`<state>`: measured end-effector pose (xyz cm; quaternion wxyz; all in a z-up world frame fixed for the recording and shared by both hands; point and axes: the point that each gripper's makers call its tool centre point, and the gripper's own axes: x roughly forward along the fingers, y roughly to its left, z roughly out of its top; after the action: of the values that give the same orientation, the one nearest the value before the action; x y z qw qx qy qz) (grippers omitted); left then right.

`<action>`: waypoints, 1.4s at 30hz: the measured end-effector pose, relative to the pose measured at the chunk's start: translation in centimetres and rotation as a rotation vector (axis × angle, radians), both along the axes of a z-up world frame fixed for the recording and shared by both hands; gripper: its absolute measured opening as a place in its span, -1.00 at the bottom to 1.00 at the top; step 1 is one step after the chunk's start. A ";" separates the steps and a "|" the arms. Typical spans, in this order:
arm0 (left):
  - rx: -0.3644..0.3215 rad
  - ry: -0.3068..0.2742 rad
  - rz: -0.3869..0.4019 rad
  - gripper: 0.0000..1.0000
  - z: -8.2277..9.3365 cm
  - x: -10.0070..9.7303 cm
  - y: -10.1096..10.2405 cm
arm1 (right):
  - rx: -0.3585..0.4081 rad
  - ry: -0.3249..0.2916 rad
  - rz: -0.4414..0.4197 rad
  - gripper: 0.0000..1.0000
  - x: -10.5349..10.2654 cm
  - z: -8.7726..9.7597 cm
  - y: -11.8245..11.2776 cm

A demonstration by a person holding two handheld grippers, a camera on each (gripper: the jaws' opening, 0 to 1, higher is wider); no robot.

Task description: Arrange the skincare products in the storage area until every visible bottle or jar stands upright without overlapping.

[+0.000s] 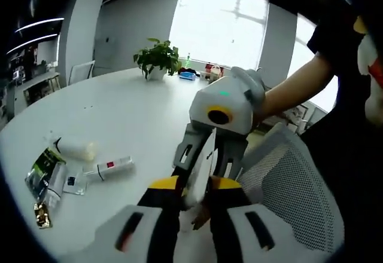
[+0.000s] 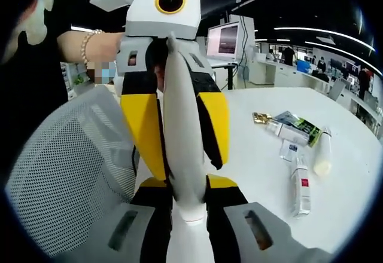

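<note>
A long white tube (image 1: 202,155) (image 2: 179,95) hangs in the air between both grippers, off the table's edge. My left gripper (image 1: 194,185) (image 2: 182,155) is shut on one end of it, and my right gripper (image 1: 209,146) (image 2: 187,186) is shut on the other end, the two facing each other. On the white table (image 1: 131,113) (image 2: 263,179) lie a white bottle (image 1: 75,148) (image 2: 323,152), a tube with a red label (image 1: 111,167) (image 2: 301,188), a green packet (image 1: 45,167) (image 2: 297,125), a gold-capped bottle (image 1: 42,214) (image 2: 268,121) and a small sachet (image 1: 75,182) (image 2: 288,149), all flat.
A grey mesh office chair (image 1: 293,191) (image 2: 66,167) stands right beside the grippers at the table's edge. A potted plant (image 1: 157,57) sits at the table's far side near the window. A monitor (image 2: 222,40) stands behind the table.
</note>
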<state>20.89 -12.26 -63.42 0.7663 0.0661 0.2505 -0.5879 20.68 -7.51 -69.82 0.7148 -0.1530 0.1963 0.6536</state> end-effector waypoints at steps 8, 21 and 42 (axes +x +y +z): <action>-0.006 -0.014 -0.013 -0.74 0.0 2.2 -2.1 | -0.001 0.002 -0.017 -0.60 2.0 0.1 -2.0; -0.020 -0.040 -0.028 -0.73 -0.1 6.9 -4.1 | 0.013 -0.019 -0.028 -0.60 6.6 0.3 -4.1; -0.032 -0.067 -0.016 -0.72 0.3 12.0 -5.6 | 0.027 -0.029 -0.022 -0.60 11.8 0.6 -5.2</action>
<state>32.94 -17.85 -63.11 0.7706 0.0753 0.2147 -0.5953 32.47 -12.68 -69.27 0.7269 -0.1505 0.1786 0.6458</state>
